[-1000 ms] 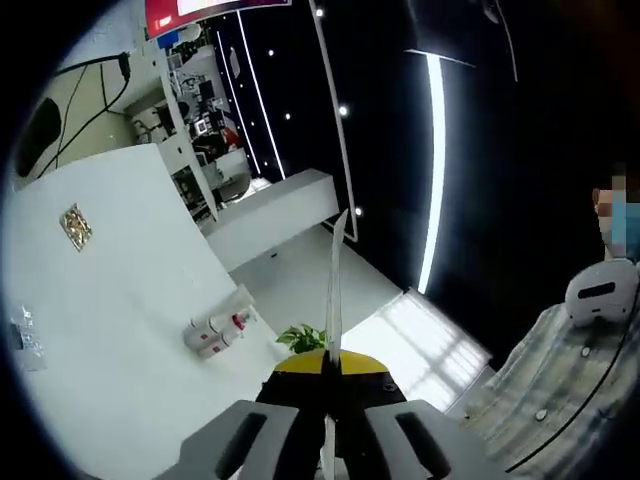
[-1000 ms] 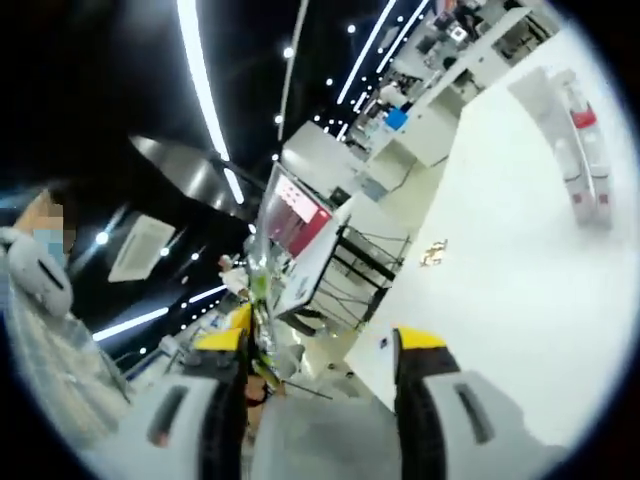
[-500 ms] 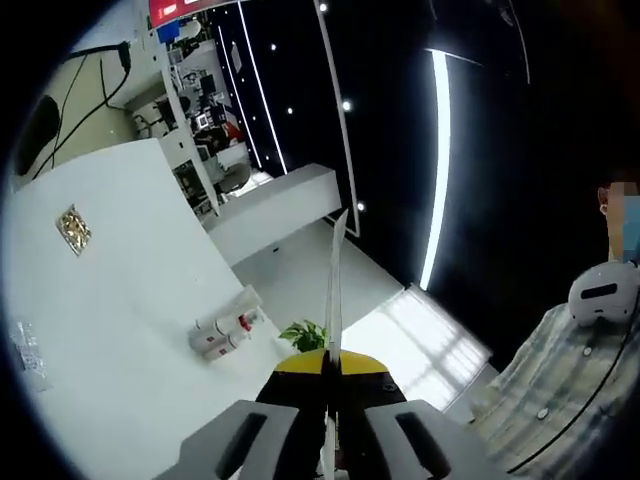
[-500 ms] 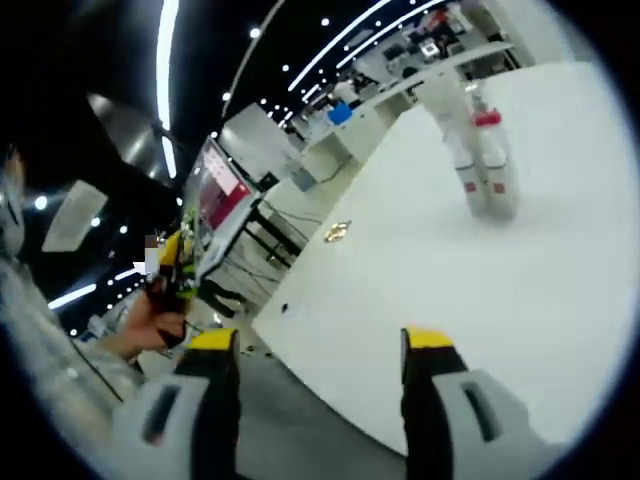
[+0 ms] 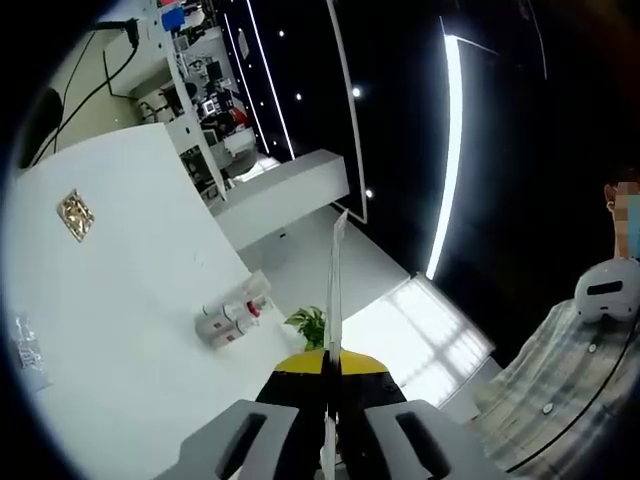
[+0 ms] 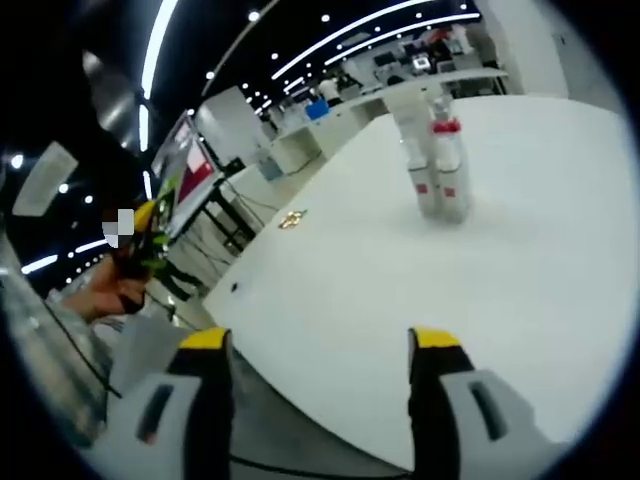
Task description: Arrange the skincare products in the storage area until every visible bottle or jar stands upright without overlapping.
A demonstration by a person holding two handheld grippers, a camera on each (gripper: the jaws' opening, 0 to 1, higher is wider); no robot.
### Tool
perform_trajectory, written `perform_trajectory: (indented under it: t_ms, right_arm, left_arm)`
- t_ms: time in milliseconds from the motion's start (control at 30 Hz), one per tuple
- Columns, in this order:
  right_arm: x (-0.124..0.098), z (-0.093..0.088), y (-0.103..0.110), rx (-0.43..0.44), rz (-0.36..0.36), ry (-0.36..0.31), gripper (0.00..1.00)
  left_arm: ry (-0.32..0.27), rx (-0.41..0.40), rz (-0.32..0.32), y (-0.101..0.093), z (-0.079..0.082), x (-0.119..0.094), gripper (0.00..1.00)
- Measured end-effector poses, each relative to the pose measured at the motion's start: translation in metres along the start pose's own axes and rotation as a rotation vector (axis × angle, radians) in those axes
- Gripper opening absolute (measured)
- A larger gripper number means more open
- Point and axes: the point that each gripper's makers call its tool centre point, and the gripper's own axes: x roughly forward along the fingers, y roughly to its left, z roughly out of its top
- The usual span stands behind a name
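Bottles [image 6: 440, 170], slim white cylinders, cluster on smooth white table [image 6: 520, 280].

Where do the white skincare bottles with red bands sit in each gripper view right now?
Left gripper view: white skincare bottles with red bands left of centre, on the white table.
Right gripper view: bottles upper right, upright.
Shared landmark: small gold square item on the table.
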Motion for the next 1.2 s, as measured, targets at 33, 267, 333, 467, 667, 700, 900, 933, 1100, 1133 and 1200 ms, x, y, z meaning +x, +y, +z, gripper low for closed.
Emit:
perform_trajectory:
  t_ms: [33, 267, 333, 467, 667, 700, 900, 933, 1100, 1133, 1200]
  right_arm:
    - [-0.001, 0.001, -0.002, -0.024, -0.007, 0.005, 0.7]
    - [-0.016, 0.013, -0.022, -0.199, -0.119, -0.028, 0.87]
    - [-0.021, 0.013, -0.022, -0.213, -0.123, -0.036, 0.87]
    - [-0.025, 0.012, -0.028, -0.252, -0.165, -0.047, 0.87]
    - [-0.02, 0.013, -0.027, -0.242, -0.162, -0.064, 0.87]
    - [-0.02, 0.013, -0.027, -0.24, -0.158, -0.069, 0.88]
    - [-0.023, 0.011, -0.04, -0.202, -0.191, -0.063, 0.89]
    - [-0.023, 0.01, -0.041, -0.195, -0.195, -0.062, 0.88]
    - [-0.021, 0.007, -0.042, -0.16, -0.19, -0.049, 0.85]
    - [-0.02, 0.006, -0.04, -0.158, -0.182, -0.044, 0.84]
    - [-0.018, 0.003, -0.036, -0.154, -0.159, -0.029, 0.84]
  left_arm:
    - [0.0, 0.0, -0.001, 0.0, 0.0, 0.0, 0.01]
    - [0.009, -0.012, 0.006, 0.004, -0.002, 0.002, 0.01]
    - [0.017, -0.016, 0.007, 0.004, -0.003, 0.003, 0.01]
    - [0.038, -0.019, 0.013, 0.007, -0.008, 0.008, 0.01]
    - [0.064, -0.032, 0.018, 0.009, -0.013, 0.018, 0.01]
    - [0.064, -0.035, 0.016, 0.01, -0.014, 0.019, 0.01]
    - [0.072, -0.055, 0.018, 0.013, -0.02, 0.027, 0.01]
    - [0.073, -0.06, 0.023, 0.014, -0.02, 0.027, 0.01]
    - [0.169, -0.03, 0.115, 0.027, -0.034, 0.034, 0.01]
    - [0.165, -0.035, 0.109, 0.027, -0.034, 0.038, 0.01]
    - [0.159, -0.053, 0.104, 0.028, -0.033, 0.042, 0.01]
